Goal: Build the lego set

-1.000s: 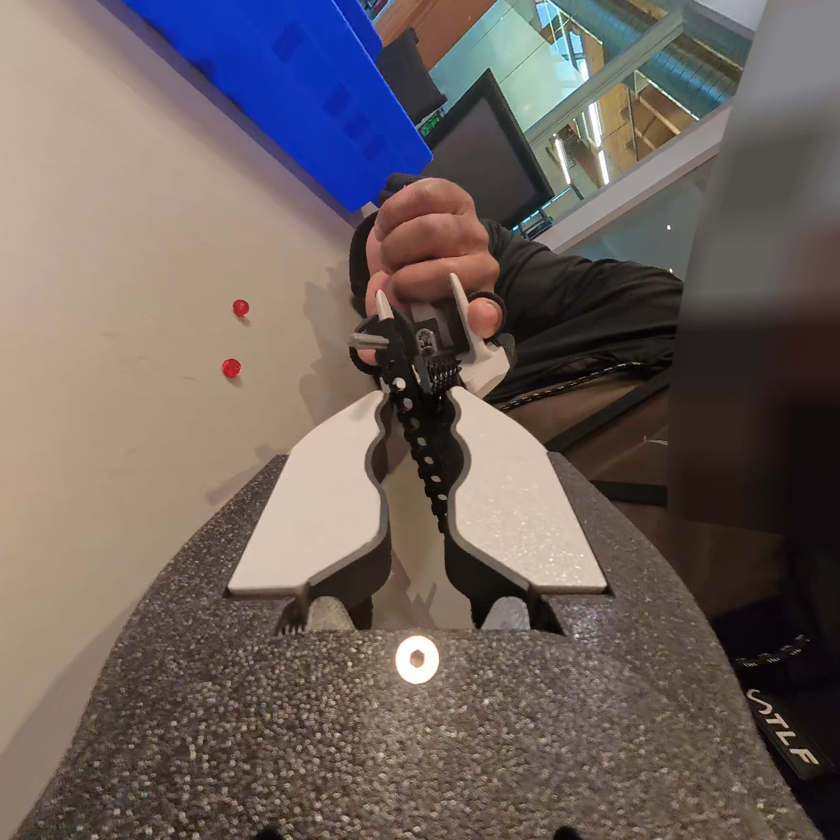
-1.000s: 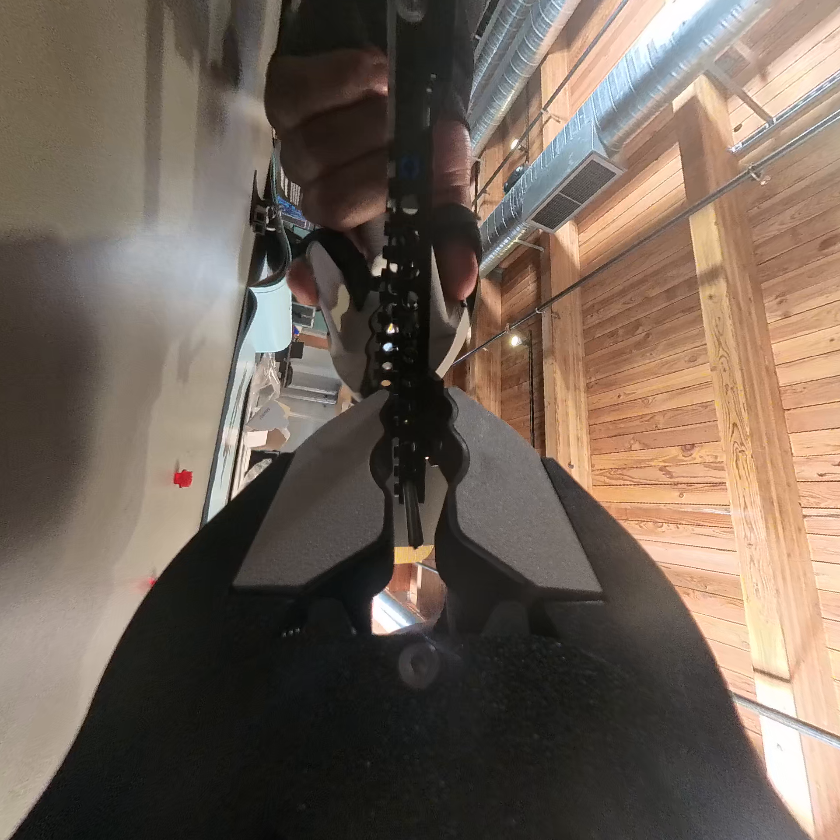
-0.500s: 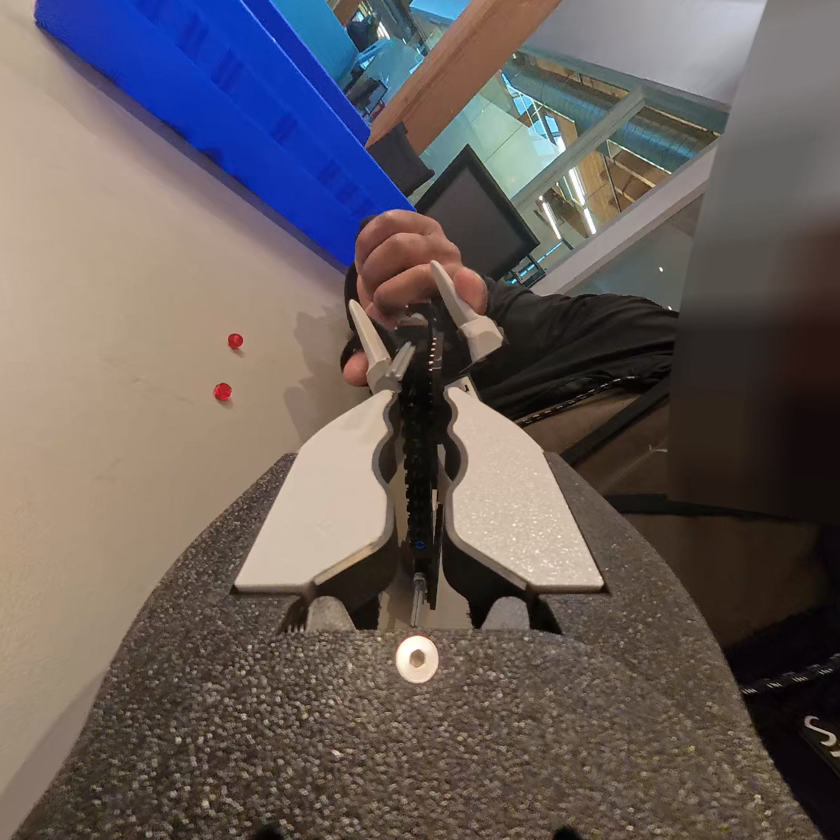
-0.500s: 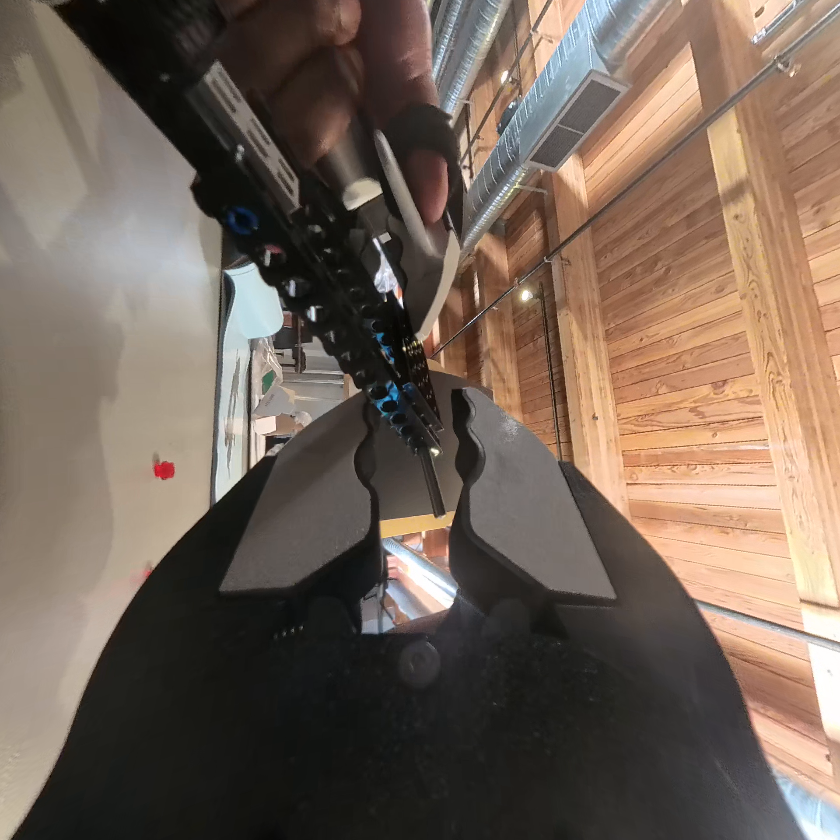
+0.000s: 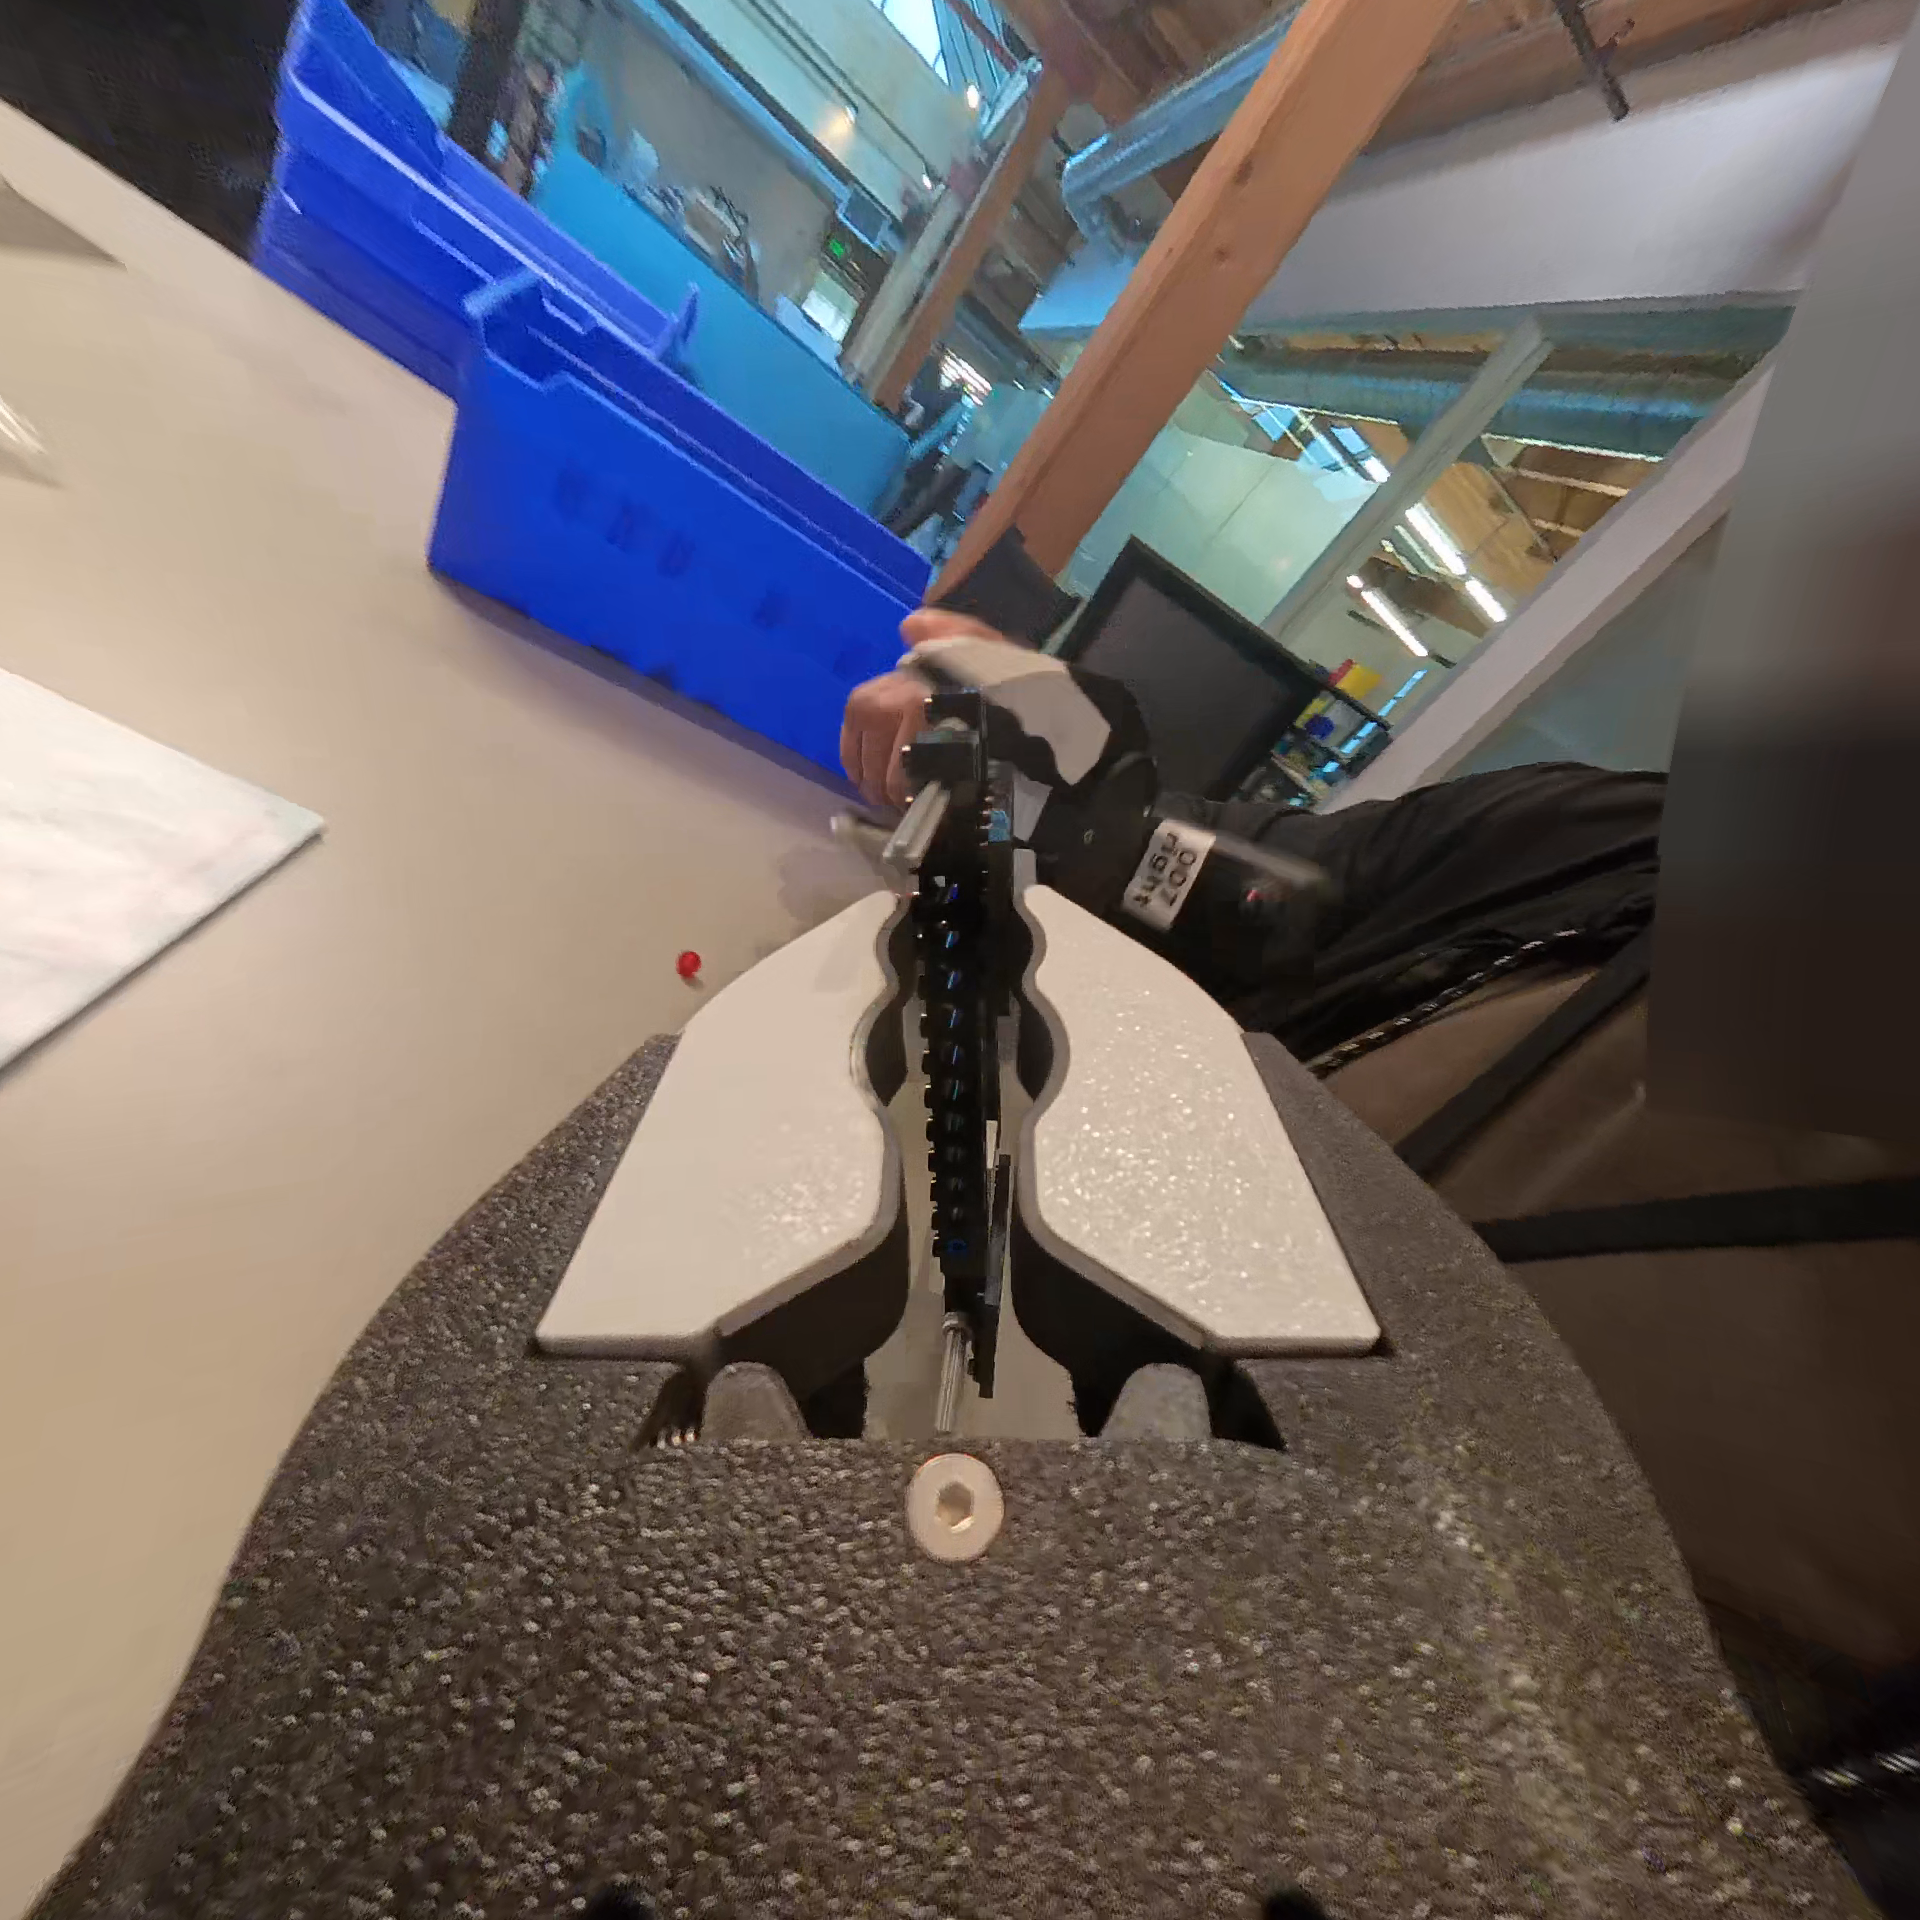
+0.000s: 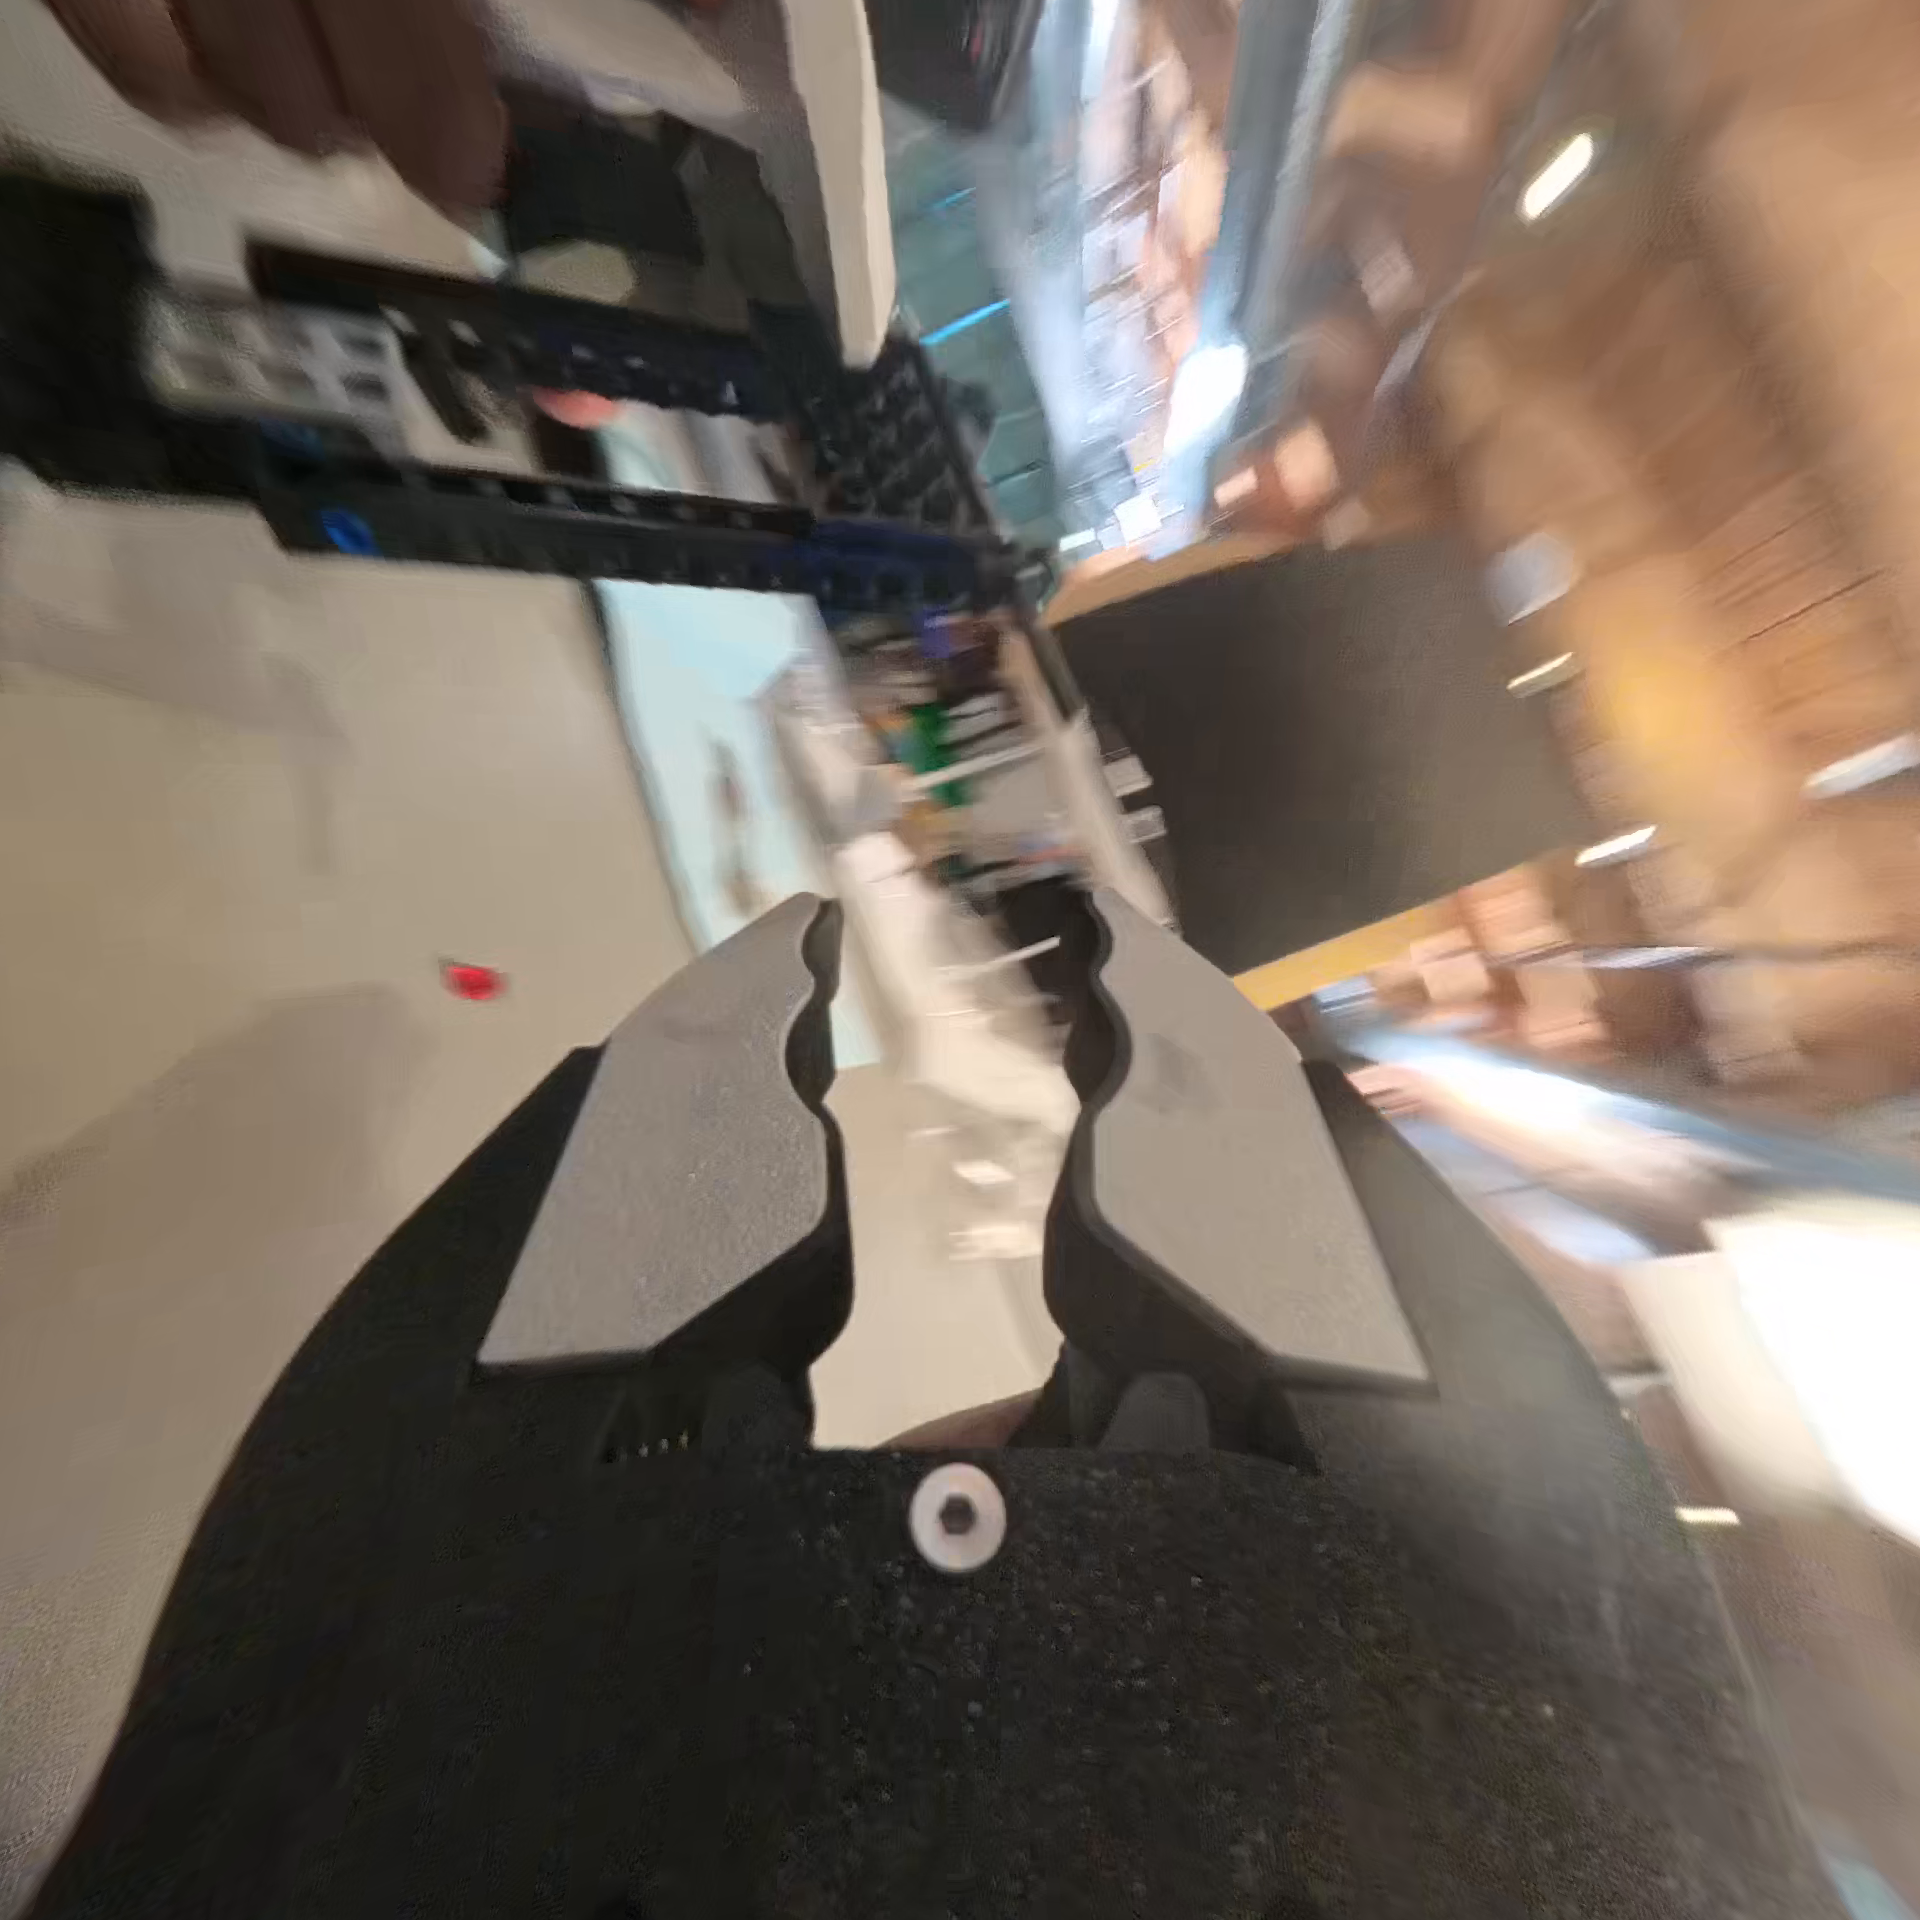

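Note:
My left gripper (image 5: 958, 914) is shut on a long black lego assembly (image 5: 961, 1049) with blue pins and a grey axle. It runs edge-on between both pads and sticks out past the tips. The same assembly (image 6: 582, 509) shows in the blurred right wrist view, upper left, held by the left gripper's pale fingers (image 6: 821, 208). My right gripper (image 6: 961, 920) is open with nothing between its pads, below and clear of the assembly. It also shows in the left wrist view (image 5: 1023, 727), beyond the assembly. A small red piece (image 5: 687, 963) lies on the beige table (image 5: 312, 1039); it also shows in the right wrist view (image 6: 470, 979).
Blue plastic bins (image 5: 644, 520) stand at the table's far side. A white sheet (image 5: 94, 862) lies at the left. A person's hand (image 5: 883, 717) and dark sleeve (image 5: 1455, 883) are behind the assembly. A dark monitor (image 5: 1174, 665) stands farther back. The gap from one gripper's tips to the other's is roughly 9 centimeters.
My right gripper opened, let go of the lego assembly and pulled away from it. My left gripper closed on the assembly, kept hold and swung, so the table view shifted.

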Demonstrator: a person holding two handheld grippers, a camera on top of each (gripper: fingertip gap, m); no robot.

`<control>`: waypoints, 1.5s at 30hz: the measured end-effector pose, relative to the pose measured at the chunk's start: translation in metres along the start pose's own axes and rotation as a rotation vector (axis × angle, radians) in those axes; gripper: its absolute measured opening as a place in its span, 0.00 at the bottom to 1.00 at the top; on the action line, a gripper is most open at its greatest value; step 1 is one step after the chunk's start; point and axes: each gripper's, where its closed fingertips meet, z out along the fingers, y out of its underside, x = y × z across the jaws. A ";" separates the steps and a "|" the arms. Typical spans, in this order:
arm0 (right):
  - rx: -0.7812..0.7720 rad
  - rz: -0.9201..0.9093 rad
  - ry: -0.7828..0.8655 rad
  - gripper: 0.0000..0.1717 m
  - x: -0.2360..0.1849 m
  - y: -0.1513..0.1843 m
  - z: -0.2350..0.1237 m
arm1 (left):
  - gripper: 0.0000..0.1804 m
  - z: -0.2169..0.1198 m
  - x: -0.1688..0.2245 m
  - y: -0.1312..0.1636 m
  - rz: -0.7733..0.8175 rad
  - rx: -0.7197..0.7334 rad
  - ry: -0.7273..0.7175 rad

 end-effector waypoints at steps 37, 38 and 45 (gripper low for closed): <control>0.266 1.298 -0.803 0.10 -0.012 -0.064 0.022 | 0.09 0.002 0.017 0.000 0.457 0.026 -0.140; 0.270 1.297 -0.809 0.10 -0.012 -0.064 0.021 | 0.09 0.002 0.018 0.000 0.462 0.025 -0.138; 0.308 1.236 -0.810 0.10 -0.011 -0.066 0.016 | 0.09 0.006 0.024 0.002 0.528 0.041 -0.133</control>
